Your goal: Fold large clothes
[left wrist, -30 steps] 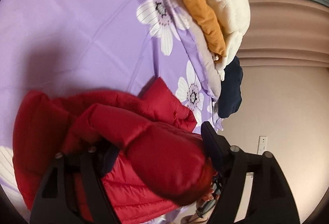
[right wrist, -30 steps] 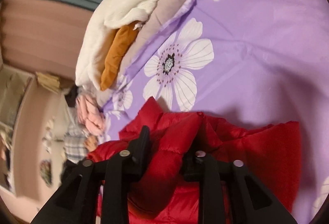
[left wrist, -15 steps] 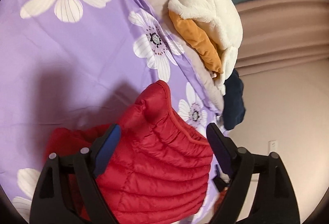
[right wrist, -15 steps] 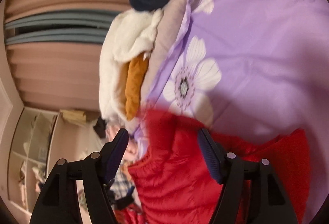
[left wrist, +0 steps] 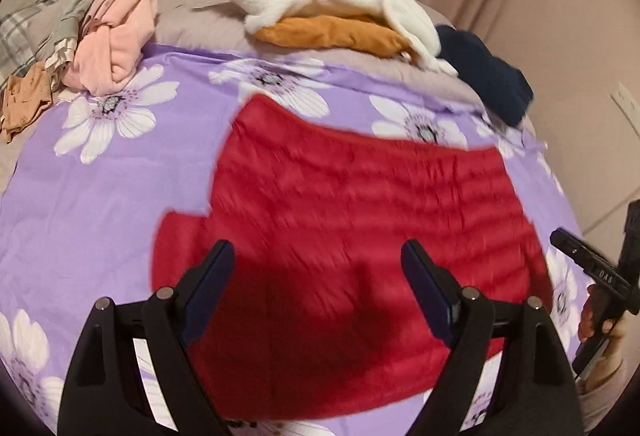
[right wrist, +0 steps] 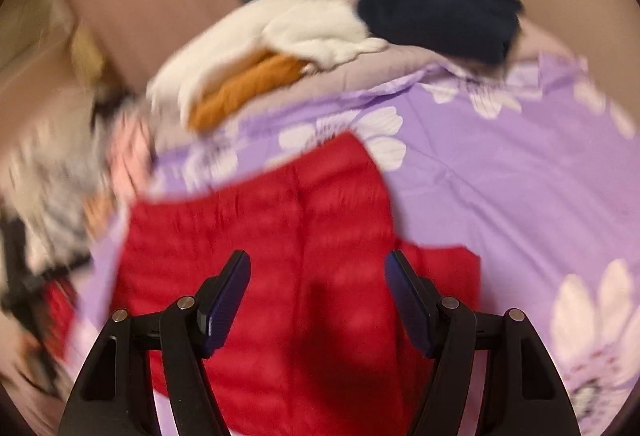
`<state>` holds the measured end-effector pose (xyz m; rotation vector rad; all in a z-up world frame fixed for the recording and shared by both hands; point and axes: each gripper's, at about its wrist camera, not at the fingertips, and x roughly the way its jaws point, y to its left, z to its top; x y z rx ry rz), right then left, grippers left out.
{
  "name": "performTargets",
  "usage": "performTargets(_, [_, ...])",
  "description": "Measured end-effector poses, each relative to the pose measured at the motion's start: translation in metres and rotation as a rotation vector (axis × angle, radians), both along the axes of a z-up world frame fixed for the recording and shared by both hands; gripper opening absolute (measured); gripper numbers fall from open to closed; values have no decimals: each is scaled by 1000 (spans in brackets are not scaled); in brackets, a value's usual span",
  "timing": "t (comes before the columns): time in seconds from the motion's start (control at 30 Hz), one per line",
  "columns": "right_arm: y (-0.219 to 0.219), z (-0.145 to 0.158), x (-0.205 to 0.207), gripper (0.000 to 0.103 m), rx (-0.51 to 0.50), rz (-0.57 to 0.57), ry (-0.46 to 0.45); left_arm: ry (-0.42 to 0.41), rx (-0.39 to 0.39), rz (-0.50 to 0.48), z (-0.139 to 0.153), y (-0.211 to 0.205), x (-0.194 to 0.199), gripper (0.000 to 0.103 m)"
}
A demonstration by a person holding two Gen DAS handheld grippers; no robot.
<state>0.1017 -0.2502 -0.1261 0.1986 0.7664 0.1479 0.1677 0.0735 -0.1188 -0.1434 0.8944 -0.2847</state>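
Hovering over red jacket (left wrist: pixel 360 236) | both grippers' fingers wide, empty | "DAS" on right gripper (left wrist: pixel 608 278)

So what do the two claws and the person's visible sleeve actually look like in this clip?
Both are matte black plastic. The left claw and right claw each have two angular fingers with silver pivot screws and dark blue ribbed pads. In the left wrist view the other claw's black body carries small white lettering, partly unreadable. The hand under it emerges from a light beige sleeve. No cables show.
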Motion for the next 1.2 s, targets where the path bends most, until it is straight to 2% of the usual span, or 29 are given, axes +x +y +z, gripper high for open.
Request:
performTargets(0.07, [15, -8, -14, 70, -77, 35, -24, 29, -14, -18, -18, -10, -8, 85])
performTargets(0.13, [25, -19, -20, 70, -99, 72, -16, 57, 28, -45, -36, -26, -13, 85])
performTargets(0.2, [35, -35, -17, 70, -110, 104, 29, 66, 104, -65, -52, -42, -15, 85])
performTargets(0.33, [43, -60, -11, 70, -188, 91, 76, 108, 113, -55, -72, -46, -9, 89])
performTargets(0.53, [31, -78, 1, 72, -118, 94, 108, 117, 109, -64, -85, -45, -2, 96])
performTargets(0.7, [34, -79, -1, 73, -107, 95, 105, 123, 104, -66, -83, -46, -4, 98])
performTargets(0.8, [34, -71, -6, 73, -111, 105, 116, 129, 72, -72, -69, -42, -8, 96])
performTargets(0.93, [25, -42, -12, 73, -33, 138, 30, 82, 35, -67, -46, -32, -4, 96])
performTargets(1.07, [21, -26, 7, 73, 53, 128, -19, 31, 77, -40, -33, -31, 18, 96])
performTargets(1.2, [27, -25, 40, 73, 41, 100, -25, 39, 105, -12, -36, -26, 52, 96])
